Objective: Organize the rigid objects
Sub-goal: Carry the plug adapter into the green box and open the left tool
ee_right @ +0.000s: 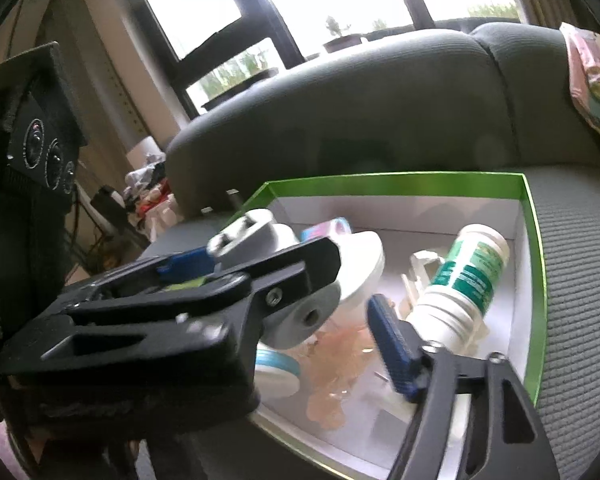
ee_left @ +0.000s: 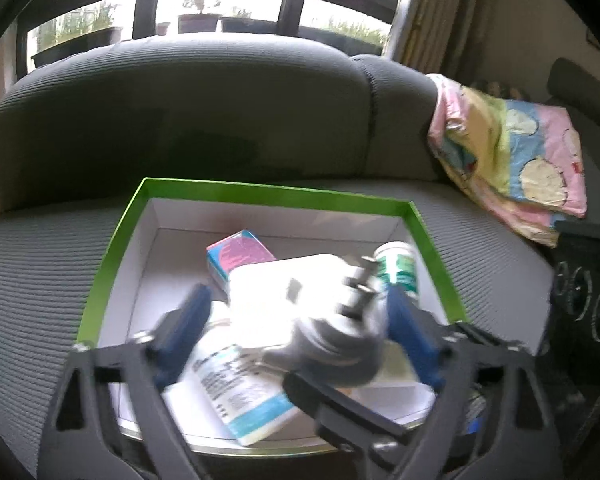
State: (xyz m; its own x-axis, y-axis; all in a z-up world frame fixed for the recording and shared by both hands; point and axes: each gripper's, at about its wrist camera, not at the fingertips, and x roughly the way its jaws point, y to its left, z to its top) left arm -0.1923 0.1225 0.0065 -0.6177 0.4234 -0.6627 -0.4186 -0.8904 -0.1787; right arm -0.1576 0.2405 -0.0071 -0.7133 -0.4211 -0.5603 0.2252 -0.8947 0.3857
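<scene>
A green-rimmed white box (ee_left: pixel 268 192) sits on a grey sofa seat and shows in the right wrist view too (ee_right: pixel 396 180). Inside lie a pink and blue carton (ee_left: pixel 240 256), a white bottle with a green label (ee_left: pixel 398 268) (ee_right: pixel 468 276) and a white and blue box (ee_left: pixel 240 396). My left gripper (ee_left: pixel 296 316) is open around a white and grey plug adapter (ee_left: pixel 300 312), held over the box; whether its fingers touch it is blurred. My right gripper (ee_right: pixel 300 300) is open. In the right wrist view the adapter (ee_right: pixel 260 240) lies by the left gripper's fingers.
The sofa backrest (ee_left: pixel 180 112) rises right behind the box. A crumpled pink, yellow and blue bag (ee_left: pixel 508 160) lies on the seat at the right. A black panel with round dials (ee_left: pixel 588 304) stands beyond the sofa's right edge. Clutter (ee_right: pixel 148 196) lies left of the sofa.
</scene>
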